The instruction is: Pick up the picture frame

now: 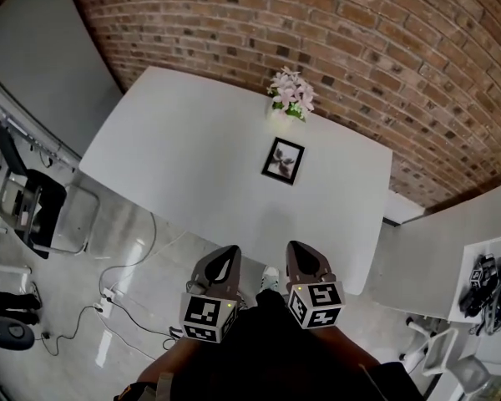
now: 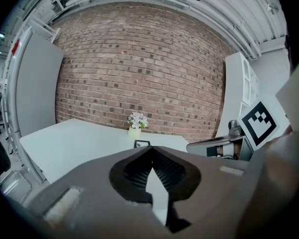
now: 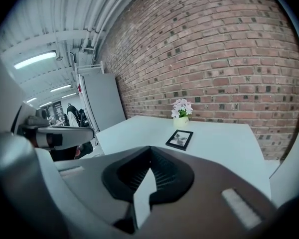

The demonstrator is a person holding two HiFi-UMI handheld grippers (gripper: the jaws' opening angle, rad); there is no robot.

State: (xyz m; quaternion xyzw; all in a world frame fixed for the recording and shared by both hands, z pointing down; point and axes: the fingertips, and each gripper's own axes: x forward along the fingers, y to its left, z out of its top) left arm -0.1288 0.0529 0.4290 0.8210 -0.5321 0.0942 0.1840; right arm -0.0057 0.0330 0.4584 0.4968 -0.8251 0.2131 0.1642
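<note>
Nearest, left gripper point(image 1: 230, 251) and right gripper point(image 1: 295, 247), fingers pressed together and empty, hovered short of the white surface point(image 1: 175, 165). Farther on, the picture frame point(image 1: 283, 160) lay flat mid-surface. Beyond it, a flower pot point(image 1: 290, 98) stood beside the brick wall point(image 1: 384, 40).

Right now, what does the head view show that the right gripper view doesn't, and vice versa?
Head view only: floor cables, a chair and a side table carrying dark gear.
Right gripper view only: ceiling lights, and the right gripper close up, its jaws shut with nothing between them.
Both: the picture frame lying flat on the white table, the flowers behind it, and the brick wall.
</note>
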